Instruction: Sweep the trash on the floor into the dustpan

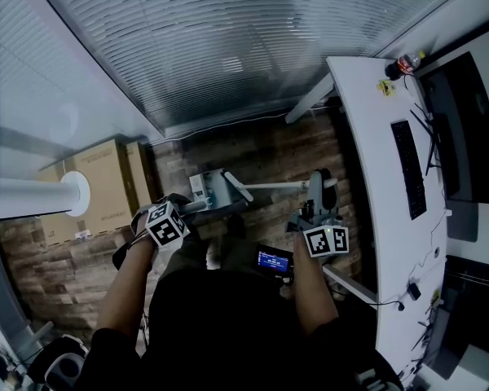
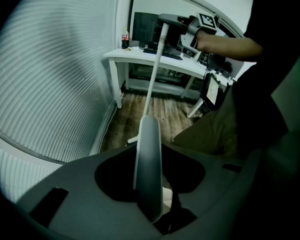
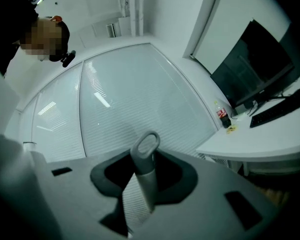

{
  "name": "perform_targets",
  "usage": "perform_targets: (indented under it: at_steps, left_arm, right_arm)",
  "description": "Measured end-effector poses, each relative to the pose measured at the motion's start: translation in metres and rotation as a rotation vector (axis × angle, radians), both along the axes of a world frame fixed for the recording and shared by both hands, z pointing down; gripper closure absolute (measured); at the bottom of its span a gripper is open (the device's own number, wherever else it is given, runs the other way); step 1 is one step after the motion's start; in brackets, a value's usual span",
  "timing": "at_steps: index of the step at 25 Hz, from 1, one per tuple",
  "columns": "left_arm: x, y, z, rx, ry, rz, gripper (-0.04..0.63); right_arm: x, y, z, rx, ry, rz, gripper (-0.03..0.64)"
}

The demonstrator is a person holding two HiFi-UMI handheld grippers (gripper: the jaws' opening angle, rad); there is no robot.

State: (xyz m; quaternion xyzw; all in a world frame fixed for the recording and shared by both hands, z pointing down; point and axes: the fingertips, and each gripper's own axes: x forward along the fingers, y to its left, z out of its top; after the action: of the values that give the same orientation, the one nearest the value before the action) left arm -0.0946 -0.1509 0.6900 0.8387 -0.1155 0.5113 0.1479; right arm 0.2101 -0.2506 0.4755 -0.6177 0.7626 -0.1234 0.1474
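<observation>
In the head view my left gripper [image 1: 182, 212] reaches down toward the grey dustpan [image 1: 214, 191] on the wooden floor. In the left gripper view it [image 2: 148, 184] is shut on the dustpan's thick pale upright handle [image 2: 148, 154]. My right gripper [image 1: 316, 212] is level, out to the right. In its own view it [image 3: 144, 186] is shut on the broom's grey handle end [image 3: 145, 156], which has a hanging loop. The thin white broom pole [image 2: 154, 74] slants from the floor up to that gripper [image 2: 190, 28]. I see no trash on the floor; the broom head is hidden.
A long white desk [image 1: 379, 186] runs along the right, with a keyboard [image 1: 410, 168], a monitor [image 1: 464, 129] and a cola bottle [image 1: 407, 60]. Cardboard boxes [image 1: 106, 182] stand at the left by a white column [image 1: 33, 198]. Blinds [image 1: 228, 39] cover the far wall.
</observation>
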Motion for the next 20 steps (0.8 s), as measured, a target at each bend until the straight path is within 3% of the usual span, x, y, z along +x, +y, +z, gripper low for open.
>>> perform_targets:
  at_steps: [5, 10, 15, 20]
  left_arm:
    - [-0.001, 0.002, 0.0, -0.004, 0.003, -0.003, 0.476]
    - [0.001, 0.001, 0.0, -0.006, 0.012, -0.007, 0.477]
    - [0.002, 0.0, 0.002, -0.007, 0.019, -0.003, 0.477]
    - [0.007, 0.003, 0.001, -0.009, 0.026, -0.001, 0.477]
  right_arm:
    - [-0.025, -0.003, 0.011, -0.003, 0.1, -0.034, 0.514]
    - [-0.058, -0.001, 0.077, -0.155, 0.094, -0.08, 0.512]
    - [-0.084, 0.0, 0.09, -0.242, -0.043, -0.091, 0.499]
    - [-0.081, 0.0, 0.088, -0.251, -0.223, -0.042, 0.471]
